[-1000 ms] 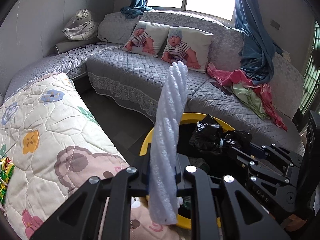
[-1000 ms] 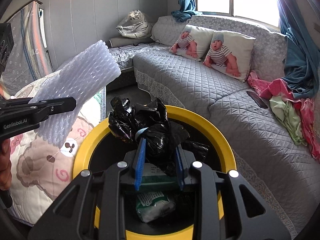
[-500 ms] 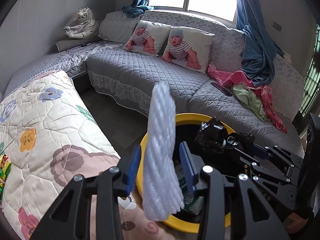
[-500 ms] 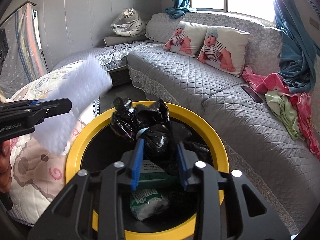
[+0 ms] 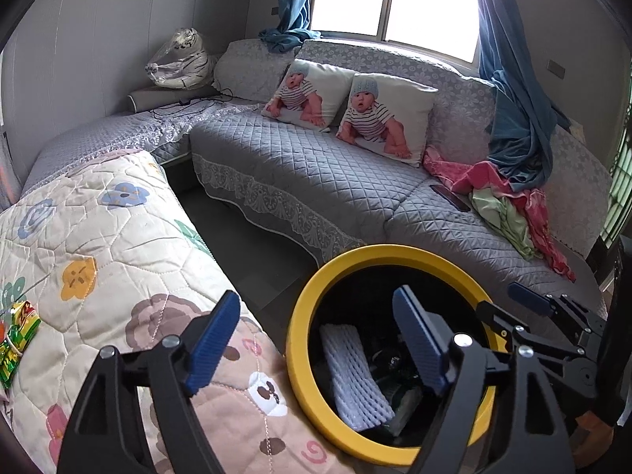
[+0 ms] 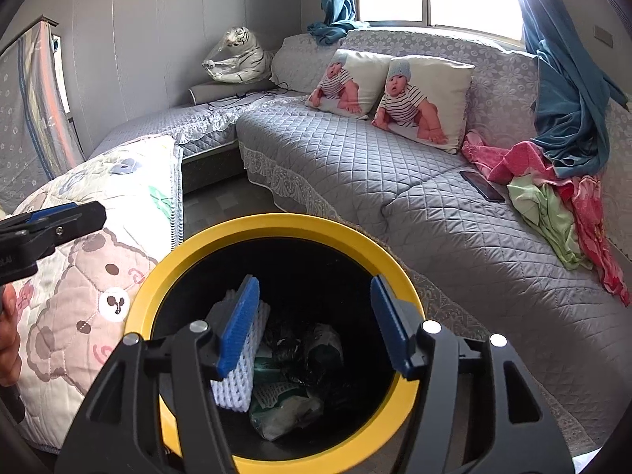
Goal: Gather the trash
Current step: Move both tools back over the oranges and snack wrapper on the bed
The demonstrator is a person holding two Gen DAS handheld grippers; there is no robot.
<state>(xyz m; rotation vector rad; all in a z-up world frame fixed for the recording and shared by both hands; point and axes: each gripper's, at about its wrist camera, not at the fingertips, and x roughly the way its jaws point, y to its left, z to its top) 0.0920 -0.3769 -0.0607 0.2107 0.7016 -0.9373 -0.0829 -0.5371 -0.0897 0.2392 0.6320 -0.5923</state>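
A yellow-rimmed black trash bin (image 5: 316,300) (image 6: 181,260) stands on the floor below both grippers. Inside it lie a white foam net sleeve (image 5: 353,375) (image 6: 241,375), a crumpled black plastic bag (image 6: 292,351) and a green-white wrapper (image 6: 284,407). My left gripper (image 5: 316,335) hangs over the bin's left rim, its jaws opening wide with nothing between them. My right gripper (image 6: 314,322) sits right above the bin mouth, jaws also opening and nothing held; it shows at the right edge of the left wrist view (image 5: 529,304).
A floral quilt (image 5: 98,245) covers the surface left of the bin, with a green snack wrapper (image 5: 15,339) at its left edge. A grey quilted sofa (image 5: 316,166) curves behind, holding baby-print pillows (image 5: 379,114), a phone (image 6: 482,185) and pink and green clothes (image 5: 505,197). A hand (image 6: 8,339) shows at the left edge.
My left gripper let go of the white foam net, which fell into the bin. My right gripper released the black bag, which dropped inside too. Both sets of jaws have spread.
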